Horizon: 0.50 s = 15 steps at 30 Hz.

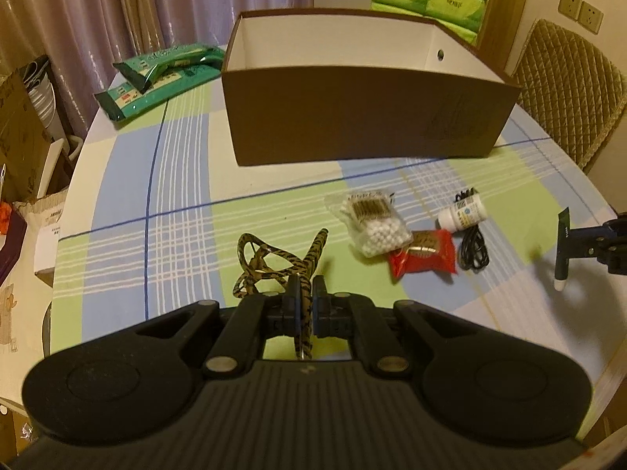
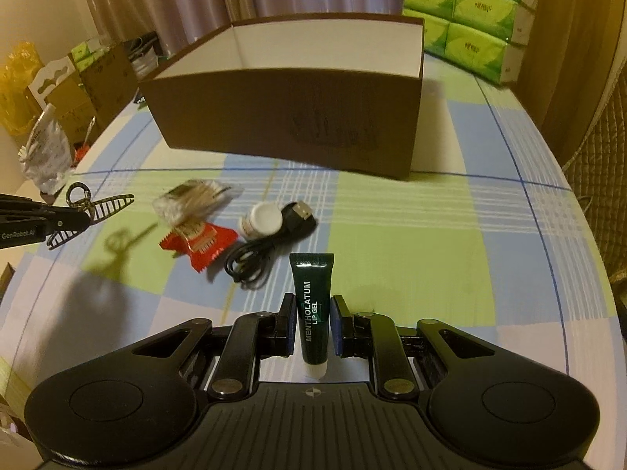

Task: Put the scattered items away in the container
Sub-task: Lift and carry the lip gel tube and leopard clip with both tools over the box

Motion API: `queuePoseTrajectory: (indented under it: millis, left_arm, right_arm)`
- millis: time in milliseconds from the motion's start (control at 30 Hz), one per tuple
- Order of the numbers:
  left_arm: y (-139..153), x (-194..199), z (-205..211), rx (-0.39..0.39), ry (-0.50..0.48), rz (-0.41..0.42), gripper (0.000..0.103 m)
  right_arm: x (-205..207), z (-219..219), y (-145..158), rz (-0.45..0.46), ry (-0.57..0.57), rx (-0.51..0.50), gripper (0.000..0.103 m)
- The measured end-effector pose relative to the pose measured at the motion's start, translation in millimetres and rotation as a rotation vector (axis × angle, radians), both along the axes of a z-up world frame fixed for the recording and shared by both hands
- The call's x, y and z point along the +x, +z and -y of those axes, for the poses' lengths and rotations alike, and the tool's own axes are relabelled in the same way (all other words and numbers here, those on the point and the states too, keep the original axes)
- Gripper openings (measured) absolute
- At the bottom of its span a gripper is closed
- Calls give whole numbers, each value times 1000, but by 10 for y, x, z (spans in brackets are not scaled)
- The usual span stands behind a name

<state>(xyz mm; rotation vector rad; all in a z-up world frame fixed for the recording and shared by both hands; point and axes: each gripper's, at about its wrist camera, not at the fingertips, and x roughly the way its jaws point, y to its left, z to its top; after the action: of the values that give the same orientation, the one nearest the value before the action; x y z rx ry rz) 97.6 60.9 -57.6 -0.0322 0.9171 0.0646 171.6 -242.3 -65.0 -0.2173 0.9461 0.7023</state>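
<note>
1. The left gripper [image 1: 301, 293] is clamped on a tiger-striped hair claw [image 1: 274, 262]; in the right wrist view the claw [image 2: 98, 211] hangs clear above the tablecloth, its shadow on the cloth beneath it.
2. The right gripper [image 2: 311, 313] holds a dark green lip gel tube [image 2: 312, 313] between its pads, cap end toward the camera, flat end pointing far. In the left wrist view the tube [image 1: 562, 246] is lifted off the table at the far right, white cap down.
3. The box [image 1: 364, 113], brown outside and white inside, stands open on the far half of the table; as far as its inside shows, it holds nothing.
4. Between the grippers and the box lies a cluster of items on the checked tablecloth [image 1: 188, 203]: a clear bag of cotton swabs [image 1: 374, 223], a red packet [image 1: 425, 256] just near of it and touching it, a small white bottle [image 1: 462, 211] lying on its side to the right, and a coiled black cable [image 1: 474, 250] partly under the bottle.
5. Two green packs [image 1: 156, 78] lie overlapped at the far left of the table, just left of the box.
6. Stacked green tissue packs [image 2: 470, 11] sit at the far right, behind the box.
</note>
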Motion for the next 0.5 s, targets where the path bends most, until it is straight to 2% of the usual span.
queuePoseTrajectory:
  millis: [500]
  left_arm:
    - [251, 105, 142, -16, -39, 79, 3]
  right_arm:
    - [51, -78, 324, 26, 25, 104, 15]
